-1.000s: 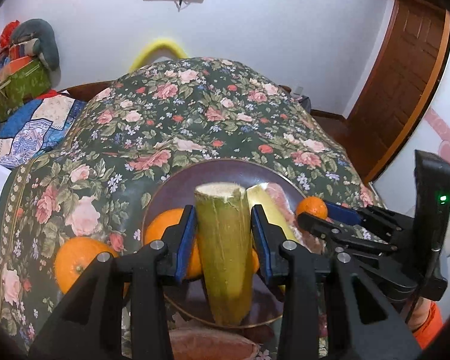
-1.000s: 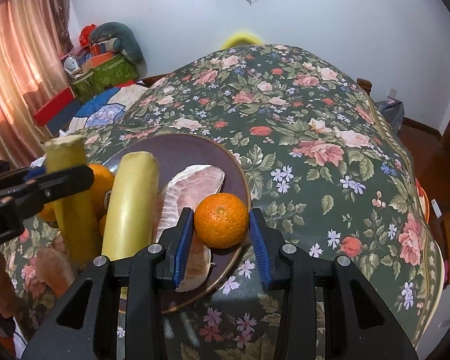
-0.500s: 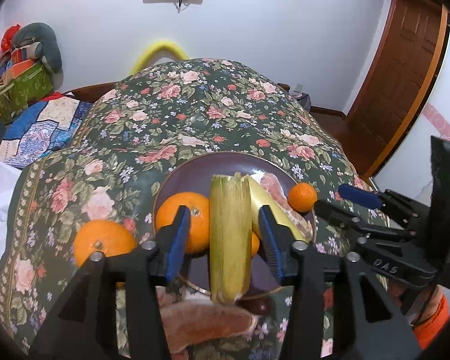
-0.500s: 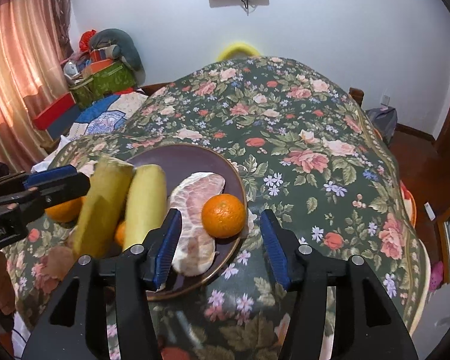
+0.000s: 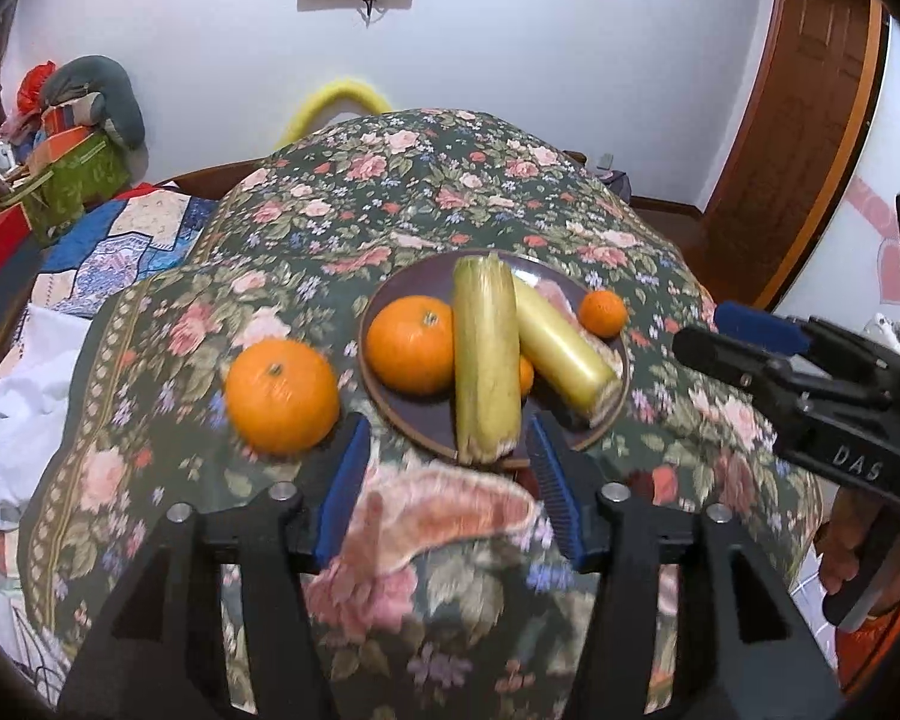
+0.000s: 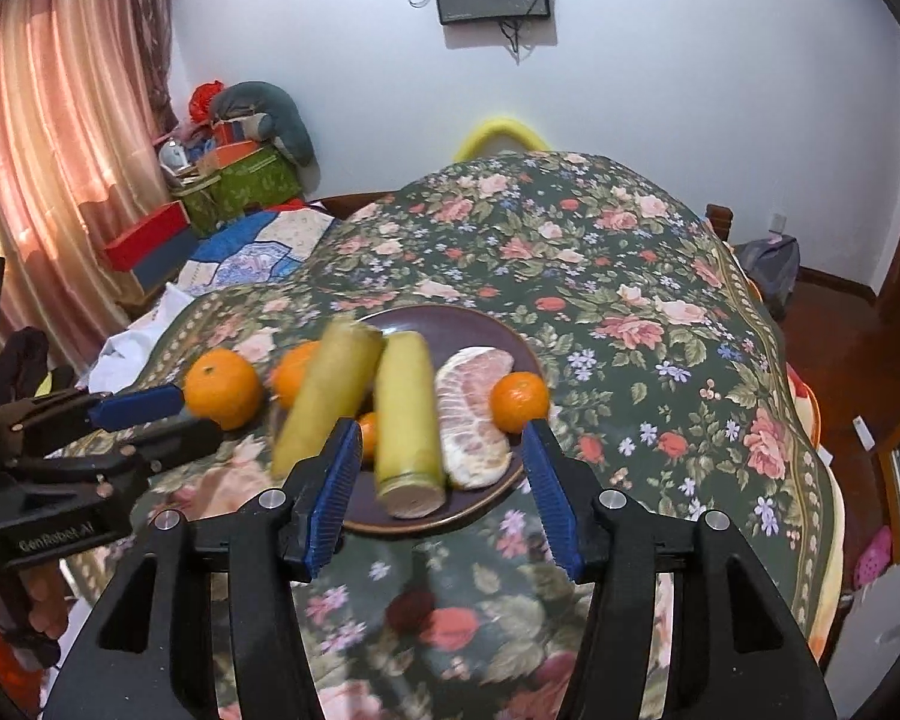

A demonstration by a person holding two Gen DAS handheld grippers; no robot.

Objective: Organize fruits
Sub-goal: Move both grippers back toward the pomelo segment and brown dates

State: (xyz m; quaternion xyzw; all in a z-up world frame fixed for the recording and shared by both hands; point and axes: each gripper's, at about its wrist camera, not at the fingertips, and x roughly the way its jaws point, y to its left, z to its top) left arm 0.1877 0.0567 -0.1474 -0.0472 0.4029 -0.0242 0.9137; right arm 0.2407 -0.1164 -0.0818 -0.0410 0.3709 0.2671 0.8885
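Both grippers backed off; right gripper (image 5: 744, 339) reads "DAS".

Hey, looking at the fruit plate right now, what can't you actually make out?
- Small orange, left wrist view: mostly hidden between the two sugarcane pieces.
- Pomelo segment on the cloth, left wrist view: motion-blurred.
- Large orange on the plate, right wrist view: partly covered by blurred sugarcane.

Two wrist fisheyes angled down over the floral-clothed worktop (image 5: 426, 192), left view from the left, right from the right, both near, sharing the round dark plate (image 5: 390, 306) (image 6: 498, 324) of fruit
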